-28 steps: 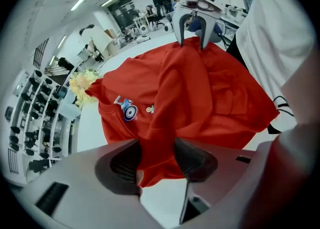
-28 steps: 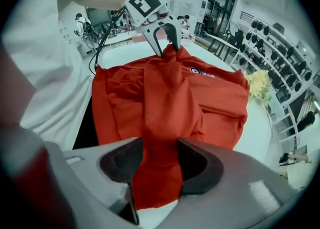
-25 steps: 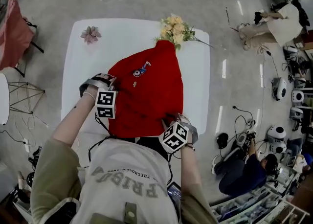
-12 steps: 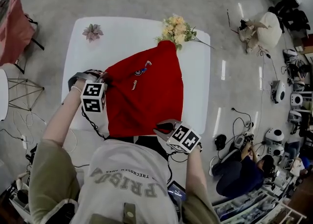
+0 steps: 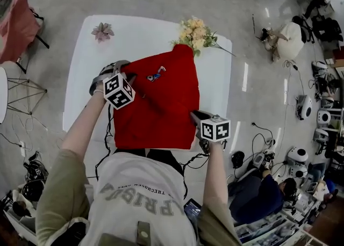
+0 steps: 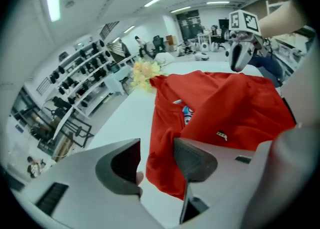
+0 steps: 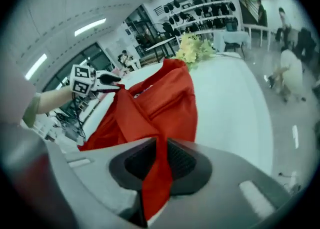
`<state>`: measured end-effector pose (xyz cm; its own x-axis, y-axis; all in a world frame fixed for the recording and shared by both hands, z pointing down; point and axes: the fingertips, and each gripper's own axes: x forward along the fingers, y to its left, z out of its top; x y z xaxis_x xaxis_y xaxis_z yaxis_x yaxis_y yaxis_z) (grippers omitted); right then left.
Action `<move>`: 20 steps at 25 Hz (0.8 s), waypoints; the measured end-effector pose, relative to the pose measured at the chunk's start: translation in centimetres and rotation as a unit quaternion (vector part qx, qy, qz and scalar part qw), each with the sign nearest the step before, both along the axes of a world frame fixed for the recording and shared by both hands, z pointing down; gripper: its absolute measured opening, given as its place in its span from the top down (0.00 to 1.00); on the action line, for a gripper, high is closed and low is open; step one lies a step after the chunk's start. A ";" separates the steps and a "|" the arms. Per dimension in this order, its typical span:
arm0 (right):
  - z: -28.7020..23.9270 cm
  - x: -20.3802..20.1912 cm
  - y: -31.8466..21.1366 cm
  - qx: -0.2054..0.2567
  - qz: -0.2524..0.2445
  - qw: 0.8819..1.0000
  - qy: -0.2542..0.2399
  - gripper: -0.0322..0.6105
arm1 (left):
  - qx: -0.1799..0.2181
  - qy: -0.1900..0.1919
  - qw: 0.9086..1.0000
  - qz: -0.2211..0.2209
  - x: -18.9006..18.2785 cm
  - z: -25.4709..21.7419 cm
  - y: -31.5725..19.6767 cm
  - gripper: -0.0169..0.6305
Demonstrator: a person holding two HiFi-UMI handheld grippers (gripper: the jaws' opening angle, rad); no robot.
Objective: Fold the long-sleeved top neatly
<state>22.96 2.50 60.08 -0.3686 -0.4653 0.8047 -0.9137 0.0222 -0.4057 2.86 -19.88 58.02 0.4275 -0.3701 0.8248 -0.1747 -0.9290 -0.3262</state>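
Cloth covers the middle of the white rectangular tabletop (image 5: pixel 145 35) — a red long-sleeved top (image 5: pixel 161 105), partly folded, with its narrow end just beside a bouquet of pale yellow artificial flowers (image 5: pixel 196 31) at the far edge and its broad straight hem along the near edge, close to the person's grey printed shirt (image 5: pixel 137 199). A small blue-and-white emblem (image 5: pixel 155 76) shows on the top's upper face. A single pink artificial flower (image 5: pixel 102 31) lies well apart from the top, near the far left corner. The left gripper (image 5: pixel 129 77) is at the top's left side; in the left gripper view its jaws (image 6: pixel 156 155) have just been opening and stand apart, and a bunched red edge of the top (image 6: pixel 225 108) shows in the gap, with neither pad pressing on it. The right gripper (image 5: pixel 193 115) is at the top's right side, toward the tabletop's right edge. In the right gripper view its jaws (image 7: pixel 161 160) have just eased open a little, yet they clamp a narrow strip of the top (image 7: pixel 160 103) between the ribbed pads — from there a raised fold runs across the cloth toward the left gripper (image 7: pixel 117 79). The left gripper view shows the right gripper (image 6: pixel 235 68) over the top's far side.
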 end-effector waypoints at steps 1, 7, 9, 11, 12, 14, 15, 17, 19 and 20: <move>0.0 0.9 -0.1 0.001 -0.011 0.999 0.035 0.86 | 0.016 0.005 1.000 -0.022 -0.3 -0.4 -0.6 0.63; -3.3 -2.1 0.3 0.044 -0.143 0.987 0.059 0.67 | 0.033 0.059 0.993 -0.098 -2.7 -3.6 0.5 0.59; -3.8 -5.3 1.2 0.047 -0.211 0.975 0.049 0.55 | 0.026 0.067 0.990 -0.122 -3.7 -3.9 1.6 0.59; -3.0 -8.0 2.0 0.038 -0.270 0.961 0.051 0.51 | 0.015 0.067 0.987 -0.149 -4.6 -3.6 2.1 0.59; -2.3 -9.0 2.3 0.031 -0.293 0.954 0.059 0.51 | 0.013 0.067 0.984 -0.163 -4.9 -3.5 2.2 0.59; -0.6 -9.9 2.6 0.017 -0.329 0.940 0.091 0.51 | 0.014 0.078 0.978 -0.195 -5.7 -3.9 2.4 0.58; 0.3 -9.9 2.7 0.011 -0.345 0.932 0.114 0.51 | 0.017 0.088 0.973 -0.211 -6.2 -4.4 2.4 0.58; 1.4 -9.2 2.5 0.006 -0.367 0.916 0.162 0.55 | 0.022 0.102 0.966 -0.238 -7.3 -5.3 2.4 0.58; 1.3 -8.3 2.1 0.014 -0.372 0.908 0.193 0.77 | 0.020 0.106 0.962 -0.250 -8.3 -5.8 2.8 0.58; 0.7 -8.3 2.0 0.020 -0.370 0.909 0.191 0.89 | 0.012 0.104 0.963 -0.248 -8.5 -5.8 3.4 0.58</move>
<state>14.70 4.50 60.78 -0.2906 -0.2357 0.9273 -0.7161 0.6964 -0.0474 -5.66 -16.45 52.24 0.3489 -0.5891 0.7288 -0.6591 -0.7072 -0.2561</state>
